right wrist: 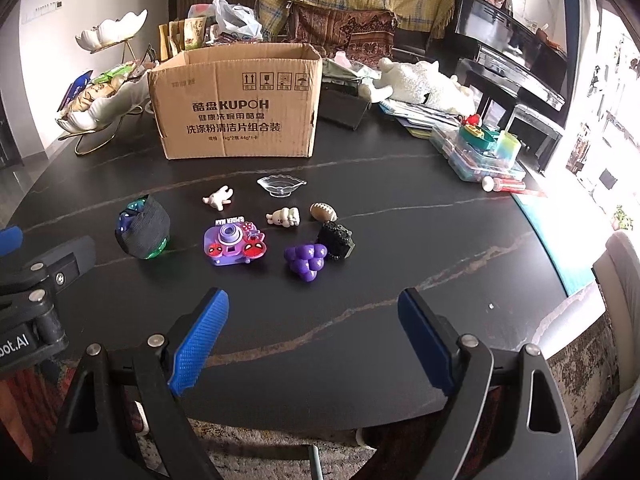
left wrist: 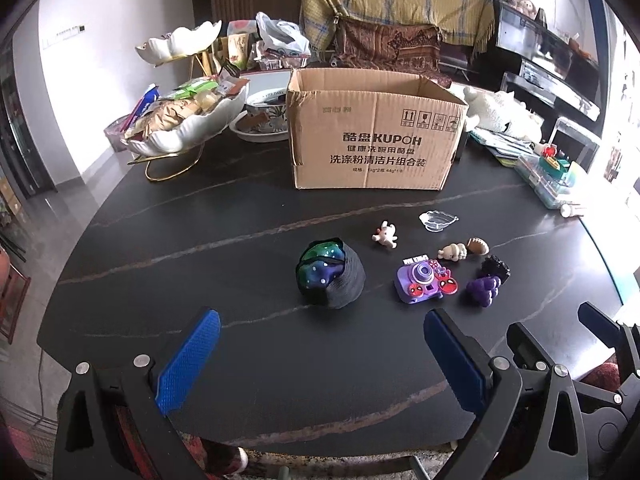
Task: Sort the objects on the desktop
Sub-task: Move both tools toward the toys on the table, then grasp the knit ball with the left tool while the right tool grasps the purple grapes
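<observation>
A dark stone-look table [left wrist: 160,240] with pale veins fills the foreground of a living room, with a blanket-draped sofa seen behind it. Two grippers are held low over the near edge, side by side. The left gripper [left wrist: 320,360] is seen with its blue pads spread wide and nothing between them; the right gripper [right wrist: 312,336] is likewise spread wide and empty, only bare tabletop being framed by its fingers.

Just beyond the grippers, eight small objects are counted. Nearest the left gripper, one dark pouch [left wrist: 331,274] with a blue-green starry lining is set apart from the rest. To its right, one purple toy camera [right wrist: 233,244], one purple grape cluster [right wrist: 306,261] and one black lumpy object [right wrist: 335,239] are lined up, the grapes and the black object appearing to touch. Behind these, two small cream figurines [right wrist: 218,198] [right wrist: 284,217], one brown toy football [right wrist: 323,212] and one clear leaf-shaped dish [right wrist: 281,186] are laid out.

Farther back, one open cardboard box [left wrist: 372,132] is stood upright. Two white shell-shaped bowls [left wrist: 188,124] on a gold stand are seen to its left, and one white plush toy [right wrist: 420,82] to its right.
</observation>
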Motion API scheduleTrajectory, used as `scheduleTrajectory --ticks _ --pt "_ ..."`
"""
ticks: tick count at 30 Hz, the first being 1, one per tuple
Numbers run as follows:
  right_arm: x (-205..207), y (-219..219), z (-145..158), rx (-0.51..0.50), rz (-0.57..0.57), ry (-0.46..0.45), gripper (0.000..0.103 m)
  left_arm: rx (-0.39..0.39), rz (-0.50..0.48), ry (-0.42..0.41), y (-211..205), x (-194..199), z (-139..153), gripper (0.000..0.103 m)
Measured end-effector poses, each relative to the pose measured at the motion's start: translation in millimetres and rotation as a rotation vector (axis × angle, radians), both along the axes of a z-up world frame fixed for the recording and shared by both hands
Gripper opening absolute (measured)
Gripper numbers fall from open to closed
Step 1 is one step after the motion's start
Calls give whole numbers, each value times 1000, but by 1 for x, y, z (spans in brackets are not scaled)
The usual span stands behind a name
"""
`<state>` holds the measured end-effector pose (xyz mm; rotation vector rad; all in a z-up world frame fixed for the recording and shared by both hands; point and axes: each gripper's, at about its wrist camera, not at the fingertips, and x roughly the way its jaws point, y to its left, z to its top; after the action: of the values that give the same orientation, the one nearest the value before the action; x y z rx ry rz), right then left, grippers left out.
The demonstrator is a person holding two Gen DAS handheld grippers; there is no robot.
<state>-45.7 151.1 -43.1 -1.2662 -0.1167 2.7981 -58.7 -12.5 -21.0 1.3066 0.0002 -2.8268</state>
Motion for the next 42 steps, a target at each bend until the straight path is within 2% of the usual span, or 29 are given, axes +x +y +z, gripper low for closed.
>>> scheduleTrajectory --ticks 14,28,33,42 --pt "-26 -6 -1 -5 26 -25 85 -25 -13 -24 3 -24 -1 101" --pt "-42 3 -18 -33 12 -69 85 -1 -15 -73 5 -45 -22 101" --pt "-49 6 -28 -35 5 -92 85 39 -19 -110 3 -54 -30 101" --pt "-57 8 -36 -33 1 -116 84 -4 -28 -116 10 -64 -39 101"
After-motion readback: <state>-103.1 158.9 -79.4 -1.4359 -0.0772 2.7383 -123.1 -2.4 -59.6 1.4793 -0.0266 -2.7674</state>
